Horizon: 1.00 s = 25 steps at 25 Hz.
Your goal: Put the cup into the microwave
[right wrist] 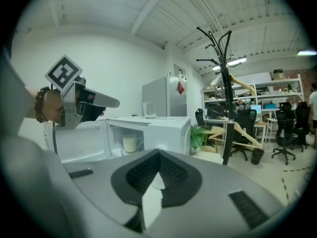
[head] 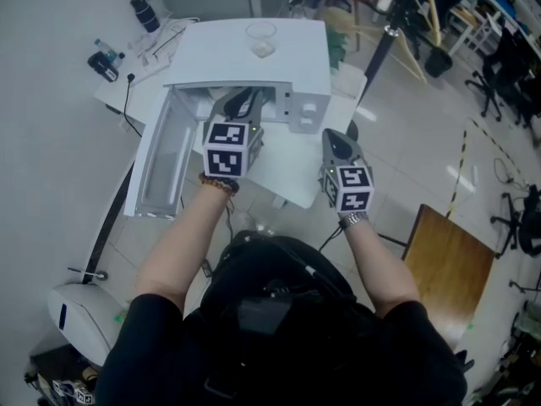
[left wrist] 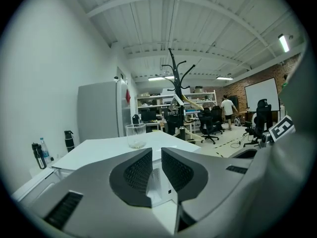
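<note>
The white microwave [head: 287,57] stands with its door [head: 165,155] swung open to the left. In the right gripper view a cream cup [right wrist: 130,144] with a handle sits inside the microwave [right wrist: 168,130]; the head view hides it. My left gripper [head: 241,104] hovers just in front of the cavity's top edge, its jaws a narrow slit apart with nothing between them [left wrist: 156,155]. My right gripper [head: 338,145] is to the right of the microwave's front, pulled back from it, its jaws shut and empty [right wrist: 158,155]. A clear glass [head: 261,39] rests on the microwave's top.
Dark bottles [head: 144,13] and cables lie on the table's far left corner. A black coat rack [right wrist: 223,83] and office chairs stand to the right. A wooden tabletop [head: 448,269] is at the near right, a white device [head: 80,315] on the floor at left.
</note>
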Each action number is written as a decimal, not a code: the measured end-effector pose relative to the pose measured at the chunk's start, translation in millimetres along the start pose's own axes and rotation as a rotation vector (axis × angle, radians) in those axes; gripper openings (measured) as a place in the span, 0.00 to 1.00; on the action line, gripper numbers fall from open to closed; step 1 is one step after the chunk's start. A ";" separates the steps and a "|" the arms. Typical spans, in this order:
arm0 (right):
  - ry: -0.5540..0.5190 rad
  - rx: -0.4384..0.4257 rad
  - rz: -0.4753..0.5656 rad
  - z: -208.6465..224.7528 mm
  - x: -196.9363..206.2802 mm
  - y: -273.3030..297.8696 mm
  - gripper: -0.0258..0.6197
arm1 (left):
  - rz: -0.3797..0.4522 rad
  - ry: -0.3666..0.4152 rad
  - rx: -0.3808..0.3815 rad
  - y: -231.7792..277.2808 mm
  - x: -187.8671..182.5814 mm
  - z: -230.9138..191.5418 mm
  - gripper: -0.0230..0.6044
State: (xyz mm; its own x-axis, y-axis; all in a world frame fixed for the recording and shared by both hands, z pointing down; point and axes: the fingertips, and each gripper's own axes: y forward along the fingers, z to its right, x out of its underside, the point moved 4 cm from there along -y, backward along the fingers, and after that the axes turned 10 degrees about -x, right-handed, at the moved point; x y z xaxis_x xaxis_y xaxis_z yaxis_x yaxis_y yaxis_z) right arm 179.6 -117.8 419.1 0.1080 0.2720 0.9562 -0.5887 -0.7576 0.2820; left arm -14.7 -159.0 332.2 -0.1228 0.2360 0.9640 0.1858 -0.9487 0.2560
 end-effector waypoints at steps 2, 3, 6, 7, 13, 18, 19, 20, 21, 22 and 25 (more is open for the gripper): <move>0.003 0.005 0.002 4.1 -0.3 -1.9 0.04 | 0.008 0.000 -0.003 4.8 -6.3 0.3 0.15; 0.003 0.007 0.000 5.8 0.0 -2.2 0.04 | 0.010 -0.002 -0.004 7.5 -9.0 -0.1 0.18; -0.001 0.012 -0.006 9.7 1.4 -0.8 0.04 | 0.013 -0.008 -0.007 17.4 -16.5 -4.4 0.25; -0.001 0.014 -0.007 11.4 1.4 0.1 0.04 | 0.013 -0.013 -0.005 21.3 -19.3 -5.8 0.28; 0.005 0.029 -0.011 21.8 -0.2 9.3 0.04 | 0.008 -0.027 0.007 48.2 -33.2 -13.3 0.40; 0.013 0.045 -0.020 32.9 -2.9 19.0 0.04 | -0.010 -0.028 0.001 72.6 -39.2 -20.0 0.55; 0.015 0.048 -0.023 34.8 -2.9 20.8 0.04 | -0.013 -0.029 0.000 77.4 -39.6 -21.5 0.58; 0.017 0.052 -0.026 36.5 -2.7 22.5 0.04 | -0.017 -0.030 -0.002 82.1 -40.0 -22.9 0.61; 0.019 0.055 -0.029 38.3 -2.6 24.0 0.04 | -0.021 -0.031 -0.004 86.7 -40.6 -24.3 0.61; 0.022 0.059 -0.032 40.3 -2.5 25.3 0.04 | -0.026 -0.031 -0.005 91.4 -41.4 -25.5 0.62; 0.026 0.071 -0.035 48.1 -3.6 29.8 0.04 | -0.044 -0.022 -0.005 106.9 -43.5 -28.3 0.66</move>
State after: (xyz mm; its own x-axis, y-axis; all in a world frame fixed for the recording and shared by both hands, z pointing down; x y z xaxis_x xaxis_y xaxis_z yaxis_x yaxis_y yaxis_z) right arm 200.2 -169.9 427.8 0.1059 0.3140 0.9435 -0.5262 -0.7874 0.3211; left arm -17.1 -276.7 315.6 -0.1092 0.2826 0.9530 0.1755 -0.9382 0.2983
